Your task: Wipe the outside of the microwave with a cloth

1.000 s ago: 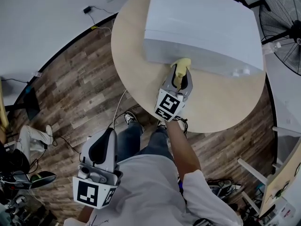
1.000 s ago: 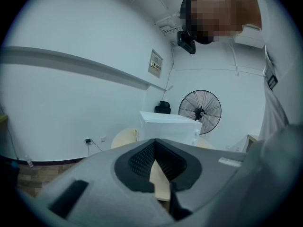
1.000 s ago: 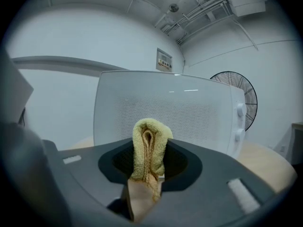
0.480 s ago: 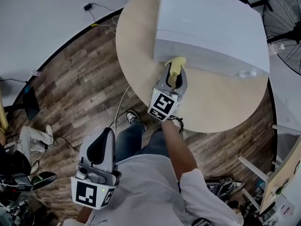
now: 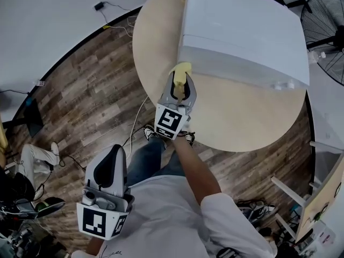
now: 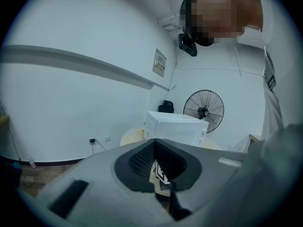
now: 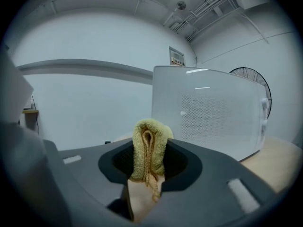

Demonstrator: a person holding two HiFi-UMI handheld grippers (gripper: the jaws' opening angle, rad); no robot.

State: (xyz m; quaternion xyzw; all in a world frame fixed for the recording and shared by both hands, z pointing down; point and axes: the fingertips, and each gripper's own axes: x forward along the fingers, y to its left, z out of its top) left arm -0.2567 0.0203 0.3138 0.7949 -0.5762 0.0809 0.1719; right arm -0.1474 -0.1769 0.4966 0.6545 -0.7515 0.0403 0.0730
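Observation:
A white microwave (image 5: 242,31) stands on a round wooden table (image 5: 236,117). My right gripper (image 5: 180,79) is shut on a folded yellow cloth (image 5: 181,69), which meets the microwave's near face at its left corner. In the right gripper view the cloth (image 7: 149,145) stands upright between the jaws of the right gripper (image 7: 150,174), with the microwave (image 7: 213,112) just to its right. My left gripper (image 5: 115,157) hangs low beside the person's body over the floor, shut and holding nothing. The left gripper (image 6: 158,169) points toward the distant microwave (image 6: 175,126).
A standing fan (image 5: 325,12) is behind the microwave at the right. A cable and plug (image 5: 99,9) lie on the wood floor by the wall. The person's shoes (image 5: 153,133) are at the table's near edge. Light wooden furniture (image 5: 322,198) stands at the right.
My right gripper has slid the cloth leftward along the microwave's near face, from about a third of the way in to its left corner. The left gripper has barely moved.

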